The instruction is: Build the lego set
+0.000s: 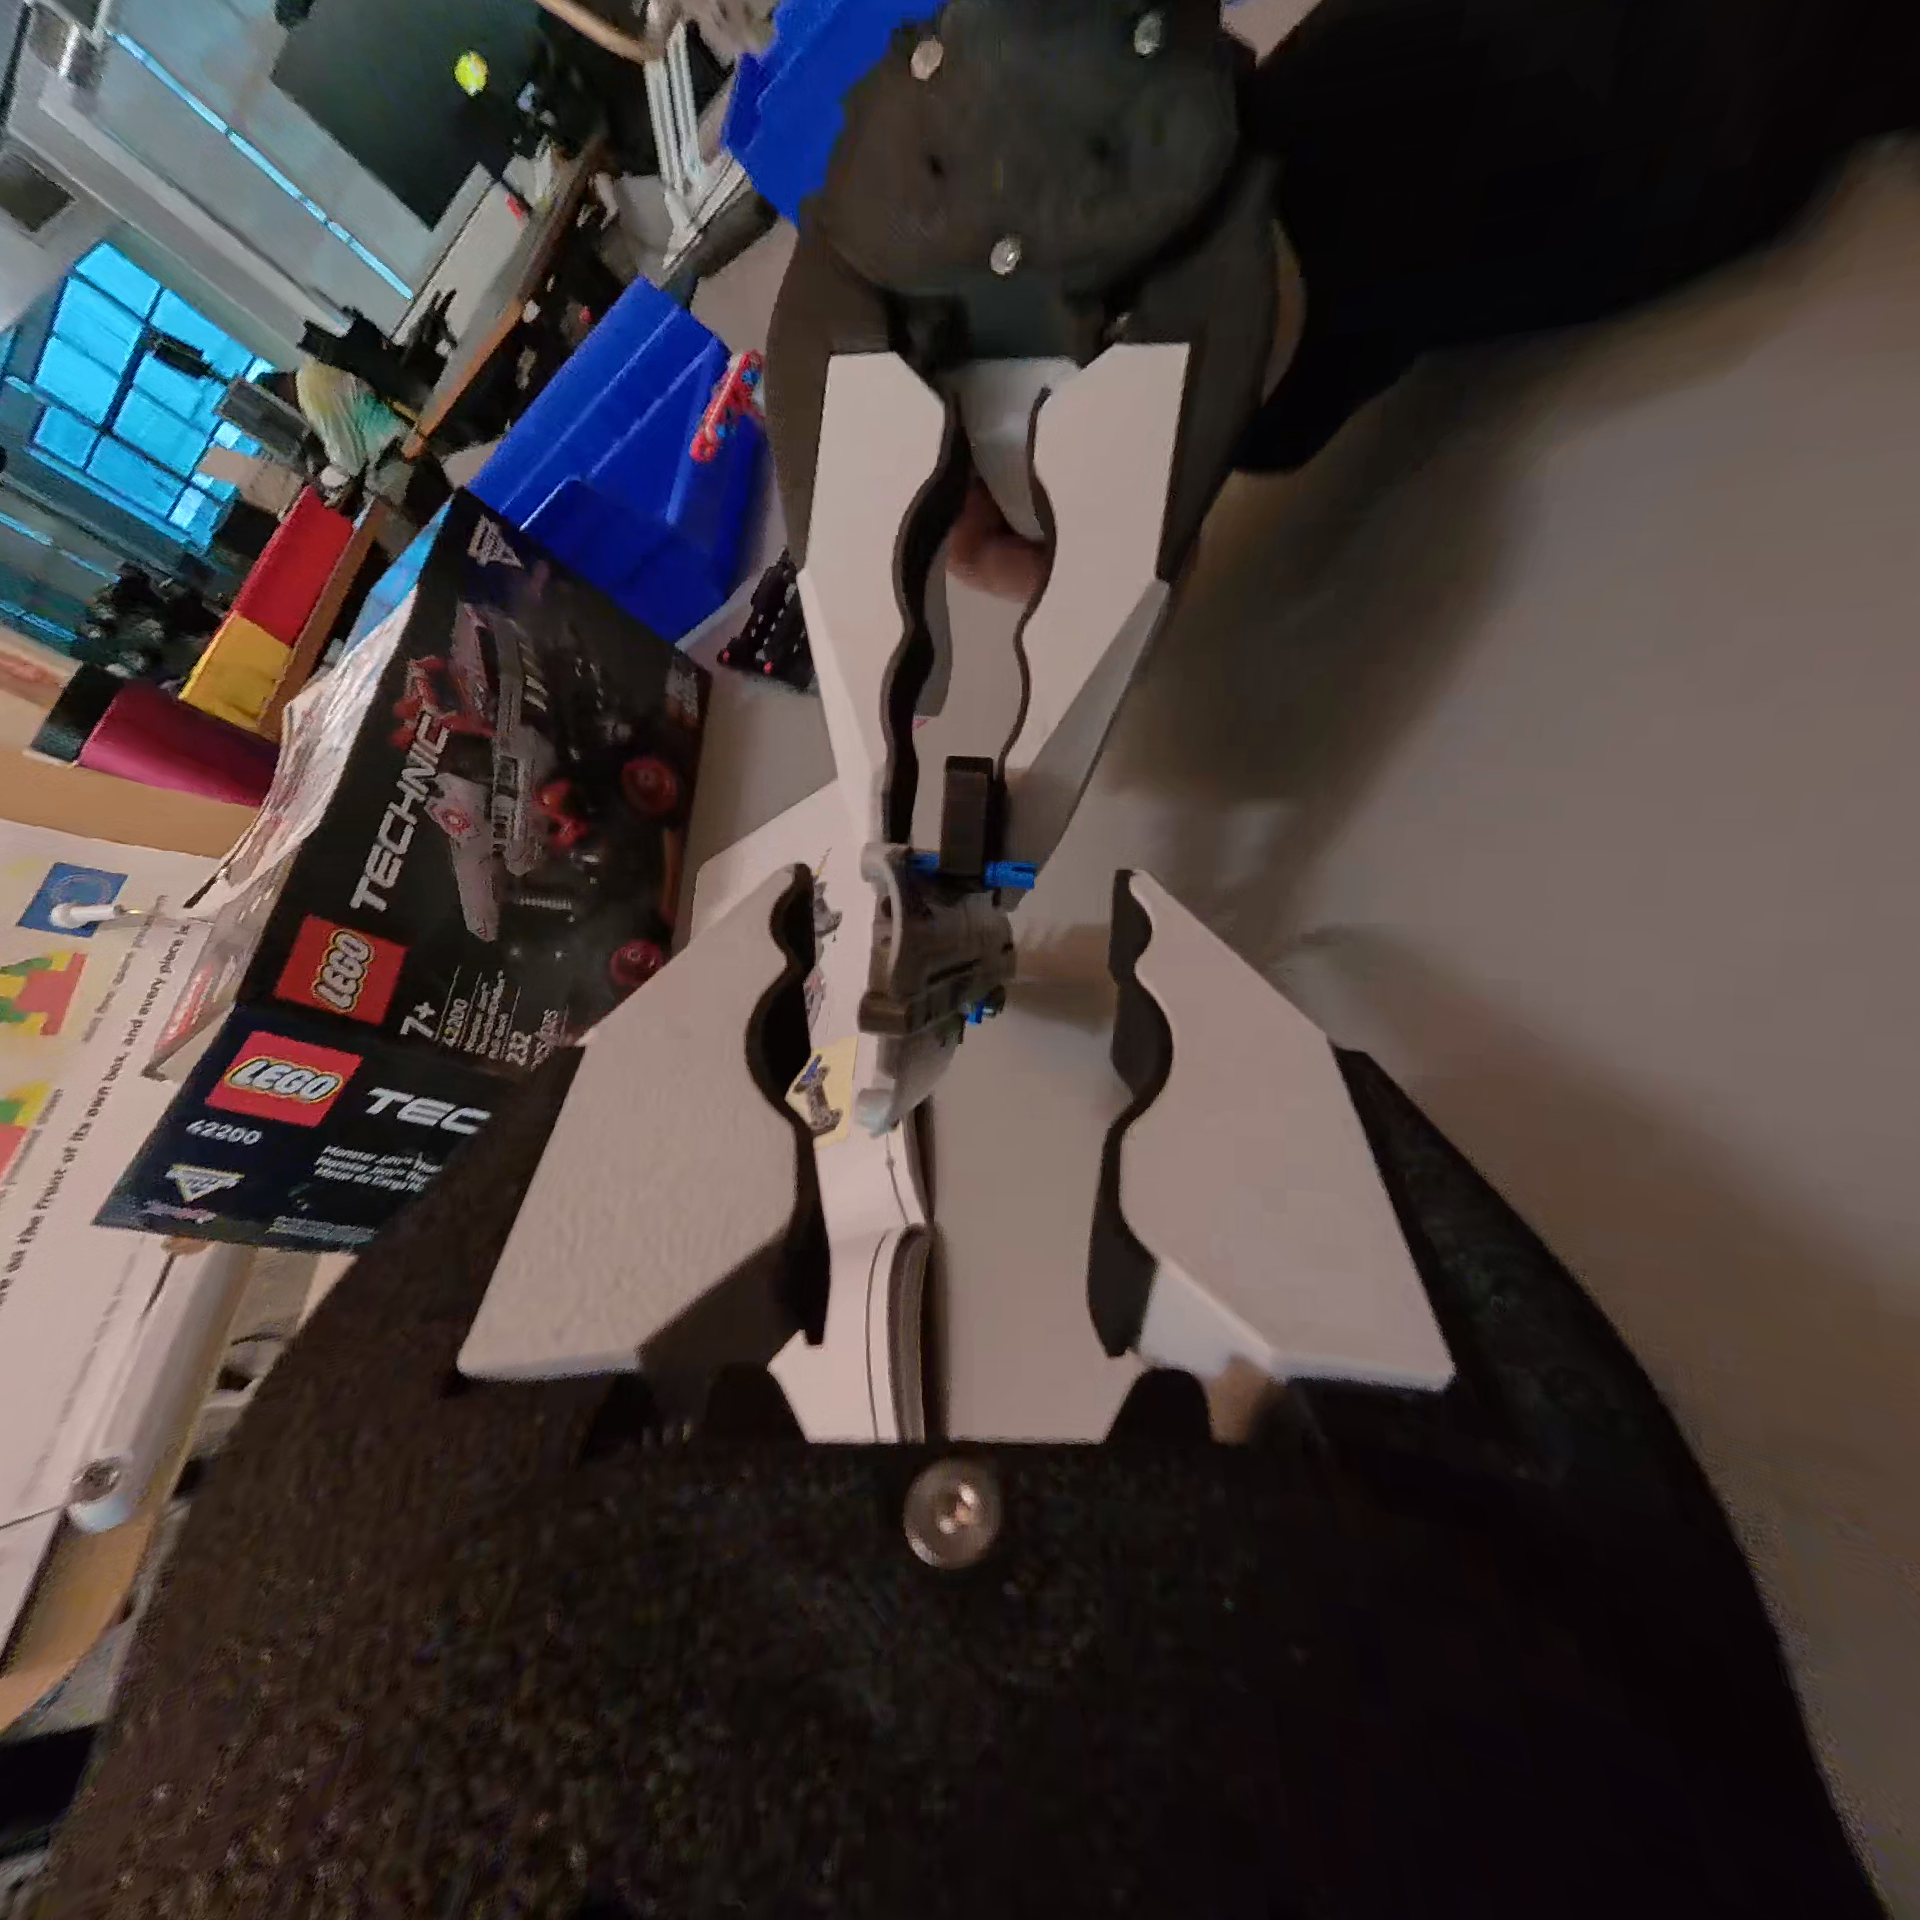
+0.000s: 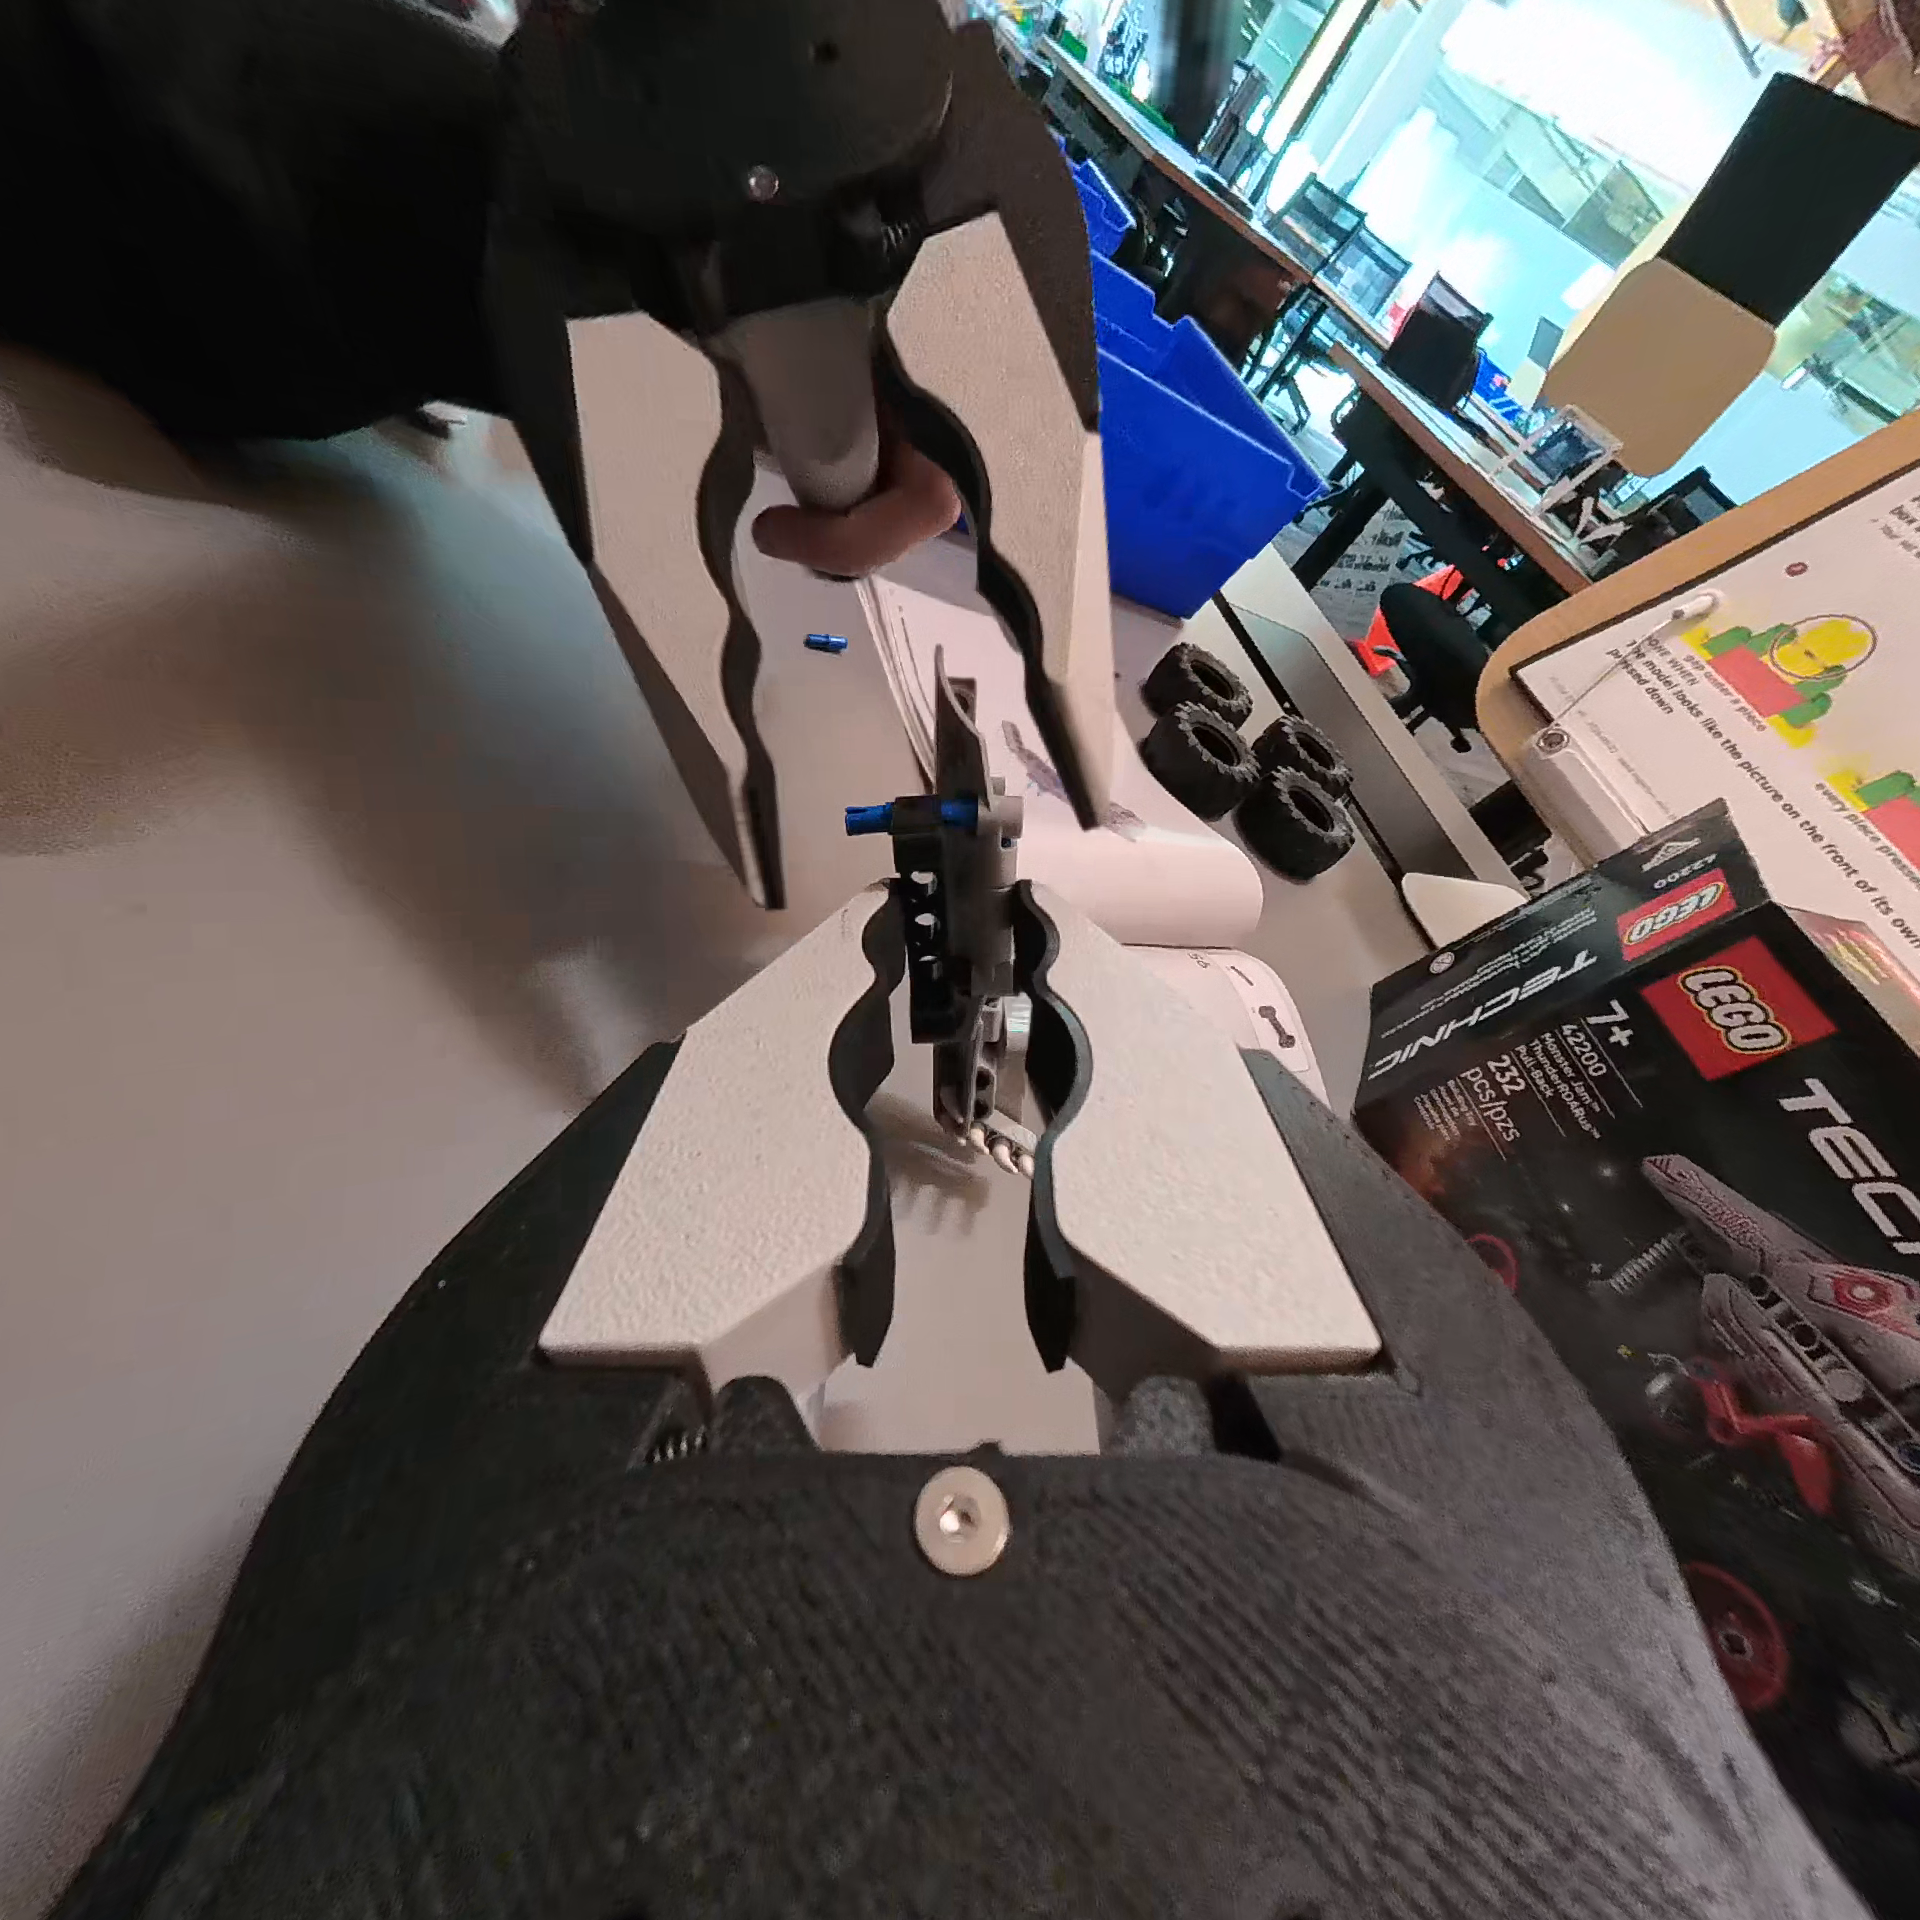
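We note a pale table (image 2: 260, 779). Behind it, blue bins (image 2: 1184, 468), long wooden desks (image 2: 1340, 343) and black chairs (image 2: 1444, 644). Bright windows (image 2: 1579, 156) on one side; blue-tinted panes (image 1: 125, 384) on the other.

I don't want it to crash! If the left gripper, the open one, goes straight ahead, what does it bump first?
Probably the small grey-and-black lego assembly held by the right gripper, just ahead between the left gripper fingers. Depth is hard to judge.

White table (image 2: 312, 831): set box (image 2: 1621, 1091), four black tyres (image 2: 1247, 758), blue pin (image 2: 826, 642), blue bins (image 2: 1184, 457).
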Motion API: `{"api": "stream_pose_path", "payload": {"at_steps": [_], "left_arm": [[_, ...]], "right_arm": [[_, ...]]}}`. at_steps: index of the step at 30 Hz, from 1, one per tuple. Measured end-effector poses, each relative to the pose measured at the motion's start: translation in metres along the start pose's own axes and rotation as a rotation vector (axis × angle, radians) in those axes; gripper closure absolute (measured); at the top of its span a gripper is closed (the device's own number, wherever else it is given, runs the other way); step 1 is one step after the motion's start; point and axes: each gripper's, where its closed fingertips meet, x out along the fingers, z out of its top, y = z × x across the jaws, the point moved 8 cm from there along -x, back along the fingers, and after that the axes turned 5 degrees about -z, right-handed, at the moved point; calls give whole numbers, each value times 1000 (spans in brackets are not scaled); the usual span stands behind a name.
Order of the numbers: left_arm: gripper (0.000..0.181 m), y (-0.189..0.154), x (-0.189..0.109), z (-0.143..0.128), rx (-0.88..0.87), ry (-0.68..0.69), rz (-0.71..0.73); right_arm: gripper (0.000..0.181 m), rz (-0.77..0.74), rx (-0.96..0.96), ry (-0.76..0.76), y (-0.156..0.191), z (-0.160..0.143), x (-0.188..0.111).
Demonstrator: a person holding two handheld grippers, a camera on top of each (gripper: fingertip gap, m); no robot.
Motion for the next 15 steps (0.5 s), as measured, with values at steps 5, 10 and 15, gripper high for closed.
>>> {"api": "stream_pose_path", "payload": {"at_steps": [5,10,15], "left_arm": [[151,2,2,-2,11,65,28],[143,4,3,-2,42,96,94],[151,1,5,0,66,122,92]], "right_arm": [[163,-32,-36,19,0,-1,3],[163,-62,-71,44,0,-2,4],[163,-98,-136,75,1,-3,5]]}}
